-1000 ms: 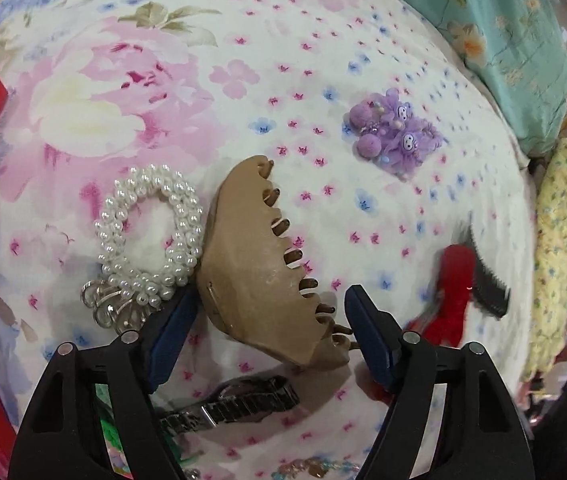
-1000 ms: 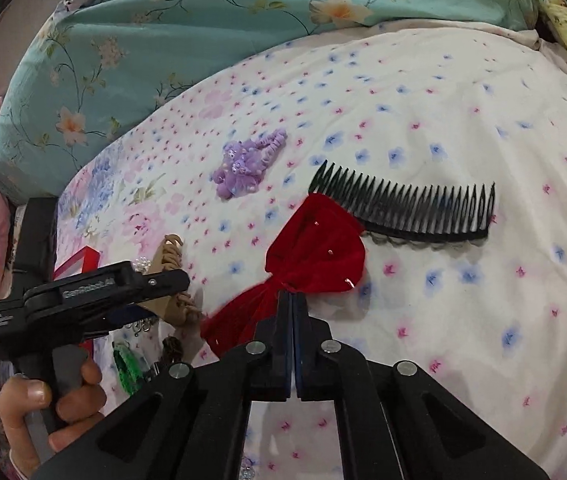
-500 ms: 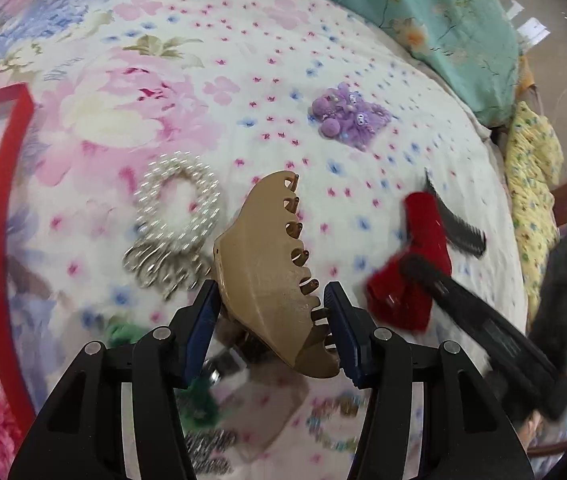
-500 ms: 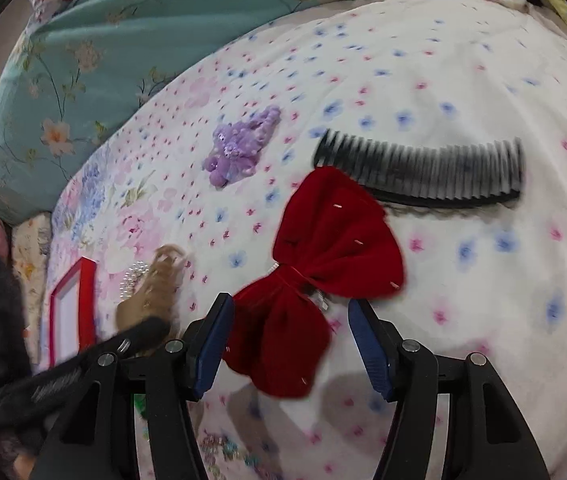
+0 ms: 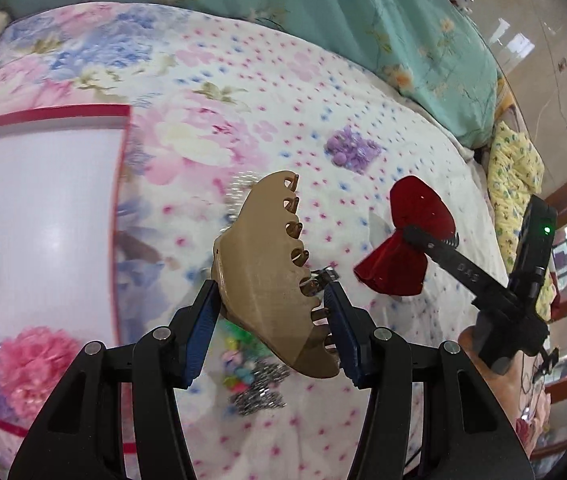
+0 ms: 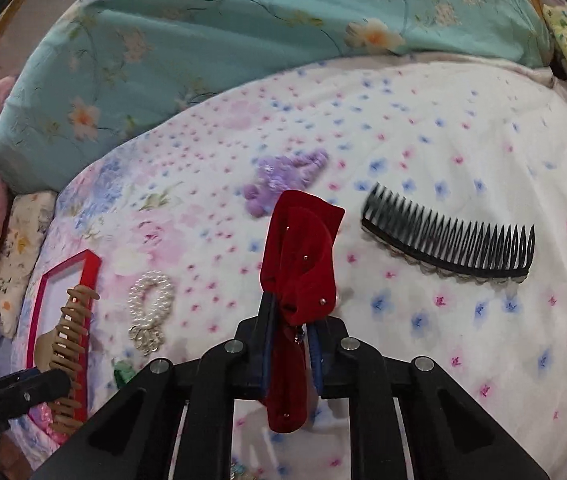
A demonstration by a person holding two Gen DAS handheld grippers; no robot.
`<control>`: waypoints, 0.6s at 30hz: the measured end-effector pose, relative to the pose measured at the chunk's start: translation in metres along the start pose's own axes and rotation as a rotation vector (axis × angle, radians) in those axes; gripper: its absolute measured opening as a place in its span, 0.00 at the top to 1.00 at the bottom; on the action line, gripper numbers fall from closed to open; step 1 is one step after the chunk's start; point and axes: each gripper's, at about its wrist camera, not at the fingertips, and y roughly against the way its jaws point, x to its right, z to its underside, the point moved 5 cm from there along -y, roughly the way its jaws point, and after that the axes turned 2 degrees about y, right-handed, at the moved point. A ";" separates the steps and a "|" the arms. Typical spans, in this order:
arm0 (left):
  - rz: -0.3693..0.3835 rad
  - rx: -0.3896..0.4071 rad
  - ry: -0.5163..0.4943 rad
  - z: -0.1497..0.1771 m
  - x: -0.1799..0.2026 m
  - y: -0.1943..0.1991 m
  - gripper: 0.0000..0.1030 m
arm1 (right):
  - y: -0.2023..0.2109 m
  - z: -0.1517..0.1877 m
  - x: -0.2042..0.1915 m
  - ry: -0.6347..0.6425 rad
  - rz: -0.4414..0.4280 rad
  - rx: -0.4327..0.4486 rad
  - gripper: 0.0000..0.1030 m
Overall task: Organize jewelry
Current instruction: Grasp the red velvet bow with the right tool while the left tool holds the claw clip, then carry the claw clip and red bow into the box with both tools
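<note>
Flowered bedding (image 6: pixel 443 140) covers the bed under both grippers. Nearest, the left gripper (image 5: pixel 273 322) has its jaws clamped on a tan hair claw (image 5: pixel 275 276), lifted clear of the sheet beside a red-rimmed tray (image 5: pixel 43 216). Below it lie blurred beads (image 5: pixel 237 356) and a metal chain (image 5: pixel 261 390). The right gripper (image 6: pixel 289 344) has its jaws pressed together on the middle of a red bow (image 6: pixel 301 264), held upright above the sheet. Beyond it, a pearl bracelet (image 6: pixel 151 304) lies left, a black comb (image 6: pixel 451 240) right, and a purple hair tie (image 6: pixel 283 180) farther back. Farthest, a teal quilt (image 6: pixel 243 40) is bunched up.
</note>
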 end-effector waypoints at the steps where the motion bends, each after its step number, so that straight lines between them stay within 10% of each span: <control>1: -0.002 0.006 0.007 0.000 -0.005 0.004 0.49 | -0.001 0.000 -0.002 -0.023 -0.038 -0.006 0.86; 18: -0.125 0.101 0.141 0.001 -0.109 0.059 0.49 | -0.013 0.014 -0.132 0.017 -0.363 -0.102 0.86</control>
